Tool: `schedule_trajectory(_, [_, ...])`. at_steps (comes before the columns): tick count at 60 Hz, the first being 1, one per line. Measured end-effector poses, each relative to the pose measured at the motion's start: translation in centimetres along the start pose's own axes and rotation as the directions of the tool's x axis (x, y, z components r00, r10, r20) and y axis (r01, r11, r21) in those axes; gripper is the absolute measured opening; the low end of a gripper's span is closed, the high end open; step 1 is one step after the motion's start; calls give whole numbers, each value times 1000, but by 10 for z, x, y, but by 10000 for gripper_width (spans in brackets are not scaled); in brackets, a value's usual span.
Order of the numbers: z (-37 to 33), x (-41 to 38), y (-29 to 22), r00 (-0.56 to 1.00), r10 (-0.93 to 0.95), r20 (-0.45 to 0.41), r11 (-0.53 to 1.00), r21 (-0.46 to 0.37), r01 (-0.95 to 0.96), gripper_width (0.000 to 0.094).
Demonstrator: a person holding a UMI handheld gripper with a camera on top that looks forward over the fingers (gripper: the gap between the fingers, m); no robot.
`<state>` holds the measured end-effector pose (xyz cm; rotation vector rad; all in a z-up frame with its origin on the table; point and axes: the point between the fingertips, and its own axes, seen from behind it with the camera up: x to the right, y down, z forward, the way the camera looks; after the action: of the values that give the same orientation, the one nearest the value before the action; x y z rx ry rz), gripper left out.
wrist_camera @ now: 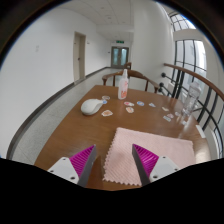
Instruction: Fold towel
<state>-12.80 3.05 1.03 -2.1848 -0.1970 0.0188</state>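
Wooden table [70,128], pink towel [150,150] (near edge), bottle [123,87], white object [92,106]

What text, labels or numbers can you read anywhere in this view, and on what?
None can be read.
Bottle at the far end of the table: any label is too small to read.
Small items scattered near it: too small to tell whether they bear print.
Pink towel, lying just ahead of the open tongs: no print visible.
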Motion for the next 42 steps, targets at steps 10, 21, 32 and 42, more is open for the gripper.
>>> schedule_trajectory(10, [18,-18,8,997,41,70,998,-48,-37,310])
schedule_trajectory(21, [17,-11,5,998,-52,35,999,11,52,17])
schedule_trajectory(32, [-3,3,-15,999,-28,36,996,87,25,3])
schedule_trajectory(42, [-54,87,-65,996,76,-44,971,230,-64,6])
